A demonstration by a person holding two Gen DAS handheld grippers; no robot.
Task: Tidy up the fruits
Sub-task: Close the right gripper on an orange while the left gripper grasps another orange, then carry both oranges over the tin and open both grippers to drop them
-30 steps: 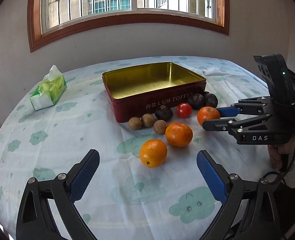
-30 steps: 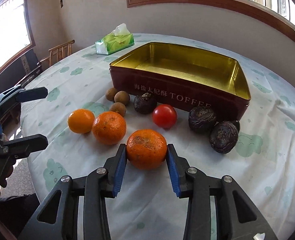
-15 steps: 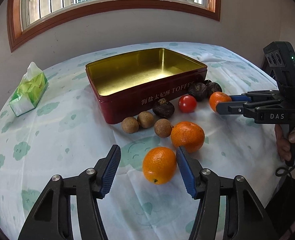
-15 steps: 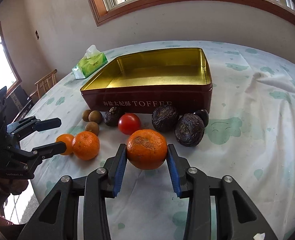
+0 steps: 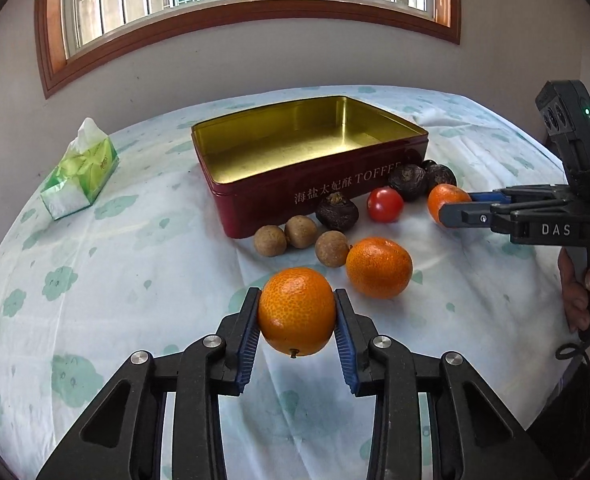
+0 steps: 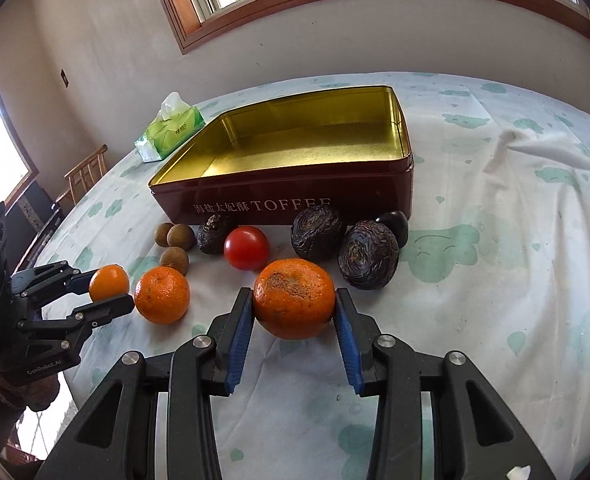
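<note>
Since the frame a second earlier the left gripper (image 5: 297, 320) had closed from wide open onto the near orange (image 5: 297, 311); both blue pads now pressed its sides. The gripper pointed forward and down toward 12 o'clock.

The right gripper (image 6: 293, 312) held a rough-topped mandarin (image 6: 294, 297) firmly between its pads, as before, angled down likewise. In the left wrist view it entered from 3 o'clock, a hand (image 5: 581, 284) on its handle.

A third orange (image 5: 379, 267) lay on the tablecloth (image 5: 135, 280) at 1 o'clock of the held one. The toffee tin (image 5: 311, 184) sat empty at 12 o'clock.
</note>
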